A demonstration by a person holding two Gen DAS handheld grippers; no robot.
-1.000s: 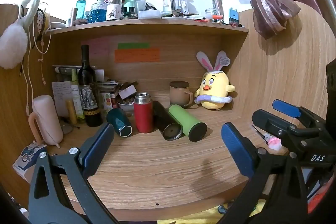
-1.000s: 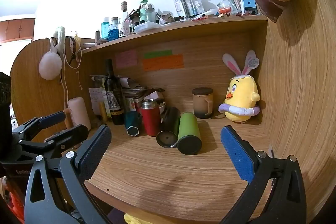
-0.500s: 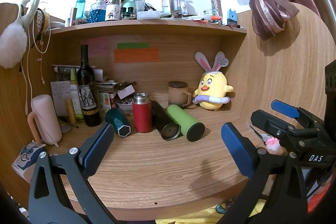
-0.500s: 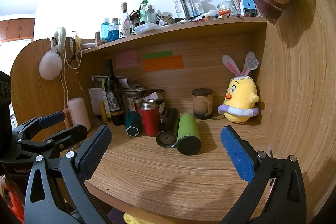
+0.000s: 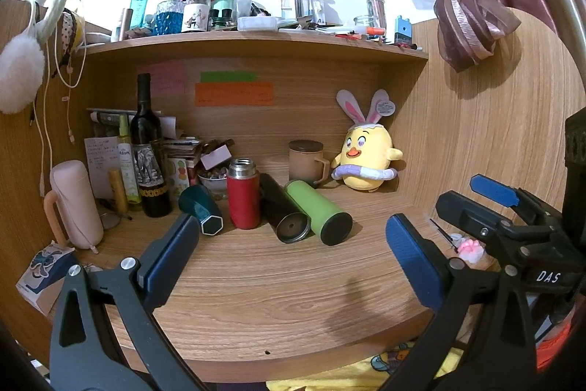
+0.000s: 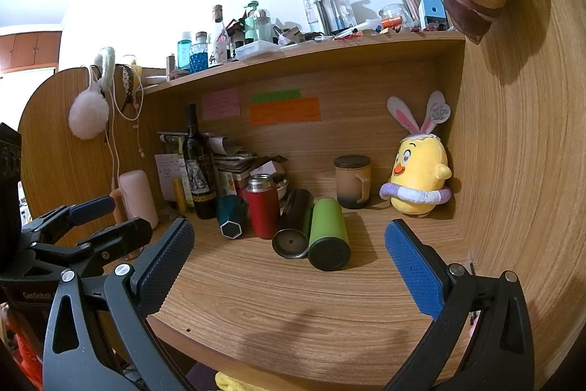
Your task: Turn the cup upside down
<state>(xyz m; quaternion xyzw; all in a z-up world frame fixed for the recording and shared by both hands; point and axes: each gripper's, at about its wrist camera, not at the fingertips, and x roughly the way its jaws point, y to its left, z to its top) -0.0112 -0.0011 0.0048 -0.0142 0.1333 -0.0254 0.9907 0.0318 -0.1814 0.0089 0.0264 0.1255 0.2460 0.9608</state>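
Several cups sit on the wooden desk [image 5: 278,284]. A red flask [image 5: 242,194] with a steel neck stands upright. A black tumbler [image 5: 282,213] and a green tumbler [image 5: 318,212] lie on their sides next to it, bases toward me. A teal cup [image 5: 201,210] lies tipped at the left. A brown lidded mug [image 5: 306,163] stands at the back. My left gripper [image 5: 293,262] is open and empty, well short of the cups. My right gripper [image 6: 289,266] is open and empty, facing the green tumbler [image 6: 327,233] and black tumbler [image 6: 295,226].
A wine bottle [image 5: 146,149], papers and a pink case [image 5: 75,204] crowd the back left. A yellow chick plush [image 5: 364,160] sits in the back right corner. A shelf [image 5: 256,41] with bottles hangs overhead. The side wall [image 6: 520,171] is close on the right.
Both grippers have shifted only slightly; the view has drifted a little. No object has moved.
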